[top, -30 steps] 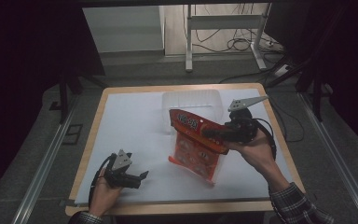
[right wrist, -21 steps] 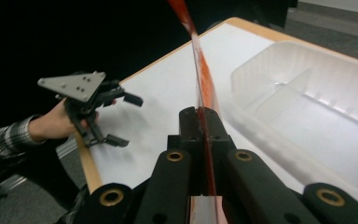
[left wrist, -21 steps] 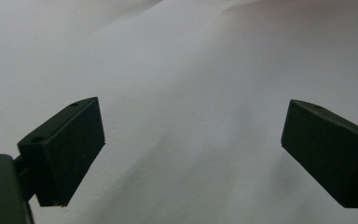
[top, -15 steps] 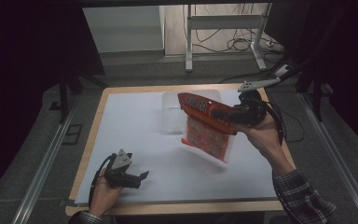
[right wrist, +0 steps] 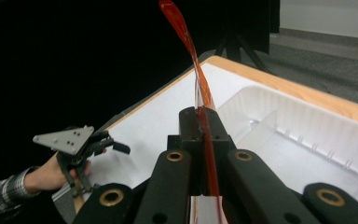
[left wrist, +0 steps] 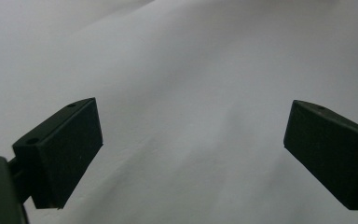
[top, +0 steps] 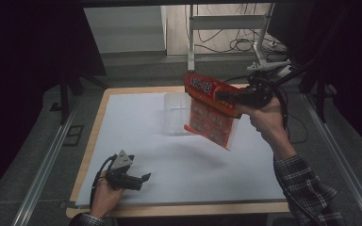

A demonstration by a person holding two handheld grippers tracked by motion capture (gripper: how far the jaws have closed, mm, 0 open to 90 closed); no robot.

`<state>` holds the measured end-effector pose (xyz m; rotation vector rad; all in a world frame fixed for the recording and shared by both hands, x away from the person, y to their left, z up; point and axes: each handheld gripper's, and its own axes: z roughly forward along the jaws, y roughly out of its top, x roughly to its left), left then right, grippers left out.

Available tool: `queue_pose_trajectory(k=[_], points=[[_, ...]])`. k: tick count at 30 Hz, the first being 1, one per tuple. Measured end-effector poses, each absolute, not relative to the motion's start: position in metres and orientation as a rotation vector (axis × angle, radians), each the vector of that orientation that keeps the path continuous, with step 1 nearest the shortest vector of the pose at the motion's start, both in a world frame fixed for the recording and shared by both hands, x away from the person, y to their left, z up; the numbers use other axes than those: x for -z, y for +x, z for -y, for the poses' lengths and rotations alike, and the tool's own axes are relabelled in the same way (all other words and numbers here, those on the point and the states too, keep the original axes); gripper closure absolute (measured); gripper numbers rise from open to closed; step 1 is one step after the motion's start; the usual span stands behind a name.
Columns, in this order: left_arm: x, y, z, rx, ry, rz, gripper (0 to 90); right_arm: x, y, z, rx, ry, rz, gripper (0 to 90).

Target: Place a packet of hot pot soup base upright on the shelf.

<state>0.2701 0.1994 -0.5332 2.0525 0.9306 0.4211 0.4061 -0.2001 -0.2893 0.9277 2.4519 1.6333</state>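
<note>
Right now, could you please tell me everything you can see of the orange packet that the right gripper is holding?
The orange packet is a flat, glossy bag, plastic by its look, with a red-orange band of white lettering along its top and printed pictures below. It hangs tilted in the air above the table's far side, partly in front of the clear plastic tray. The right gripper is shut on its upper edge; in the right gripper view the thin edge runs straight between the jaws. Nothing else touches it.

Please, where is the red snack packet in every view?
High view: red snack packet hangs upper centre-right, clamped by the right gripper.
Left gripper view: white table sheet between open jaws.
Right gripper view: packet edge-on, centre.
Shared landmark: clear plastic tray.
</note>
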Motion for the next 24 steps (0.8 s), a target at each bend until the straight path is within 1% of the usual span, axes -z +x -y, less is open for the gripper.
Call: queue_pose_trajectory(k=[3,5,9,15,24], points=[[0.533,0.270,-0.200,-0.405,2.039,-0.929,3.8,0.285,0.411,0.198,-1.633,0.932,-2.441,89.2],[0.532,0.271,-0.202,-0.366,2.015,-0.932,3.7,0.281,0.420,0.194,-1.630,0.937,-2.424,89.2],[0.532,0.271,-0.204,-0.353,1.997,-0.934,3.7,0.279,0.430,0.192,-1.643,0.954,-2.399,89.2],[0.532,0.271,-0.203,-0.360,2.002,-0.931,3.7,0.276,0.450,0.188,-1.641,0.977,-2.357,89.2],[0.533,0.272,-0.202,-0.367,2.014,-0.934,3.7,0.283,0.481,0.186,-1.629,1.024,-2.313,89.2]])
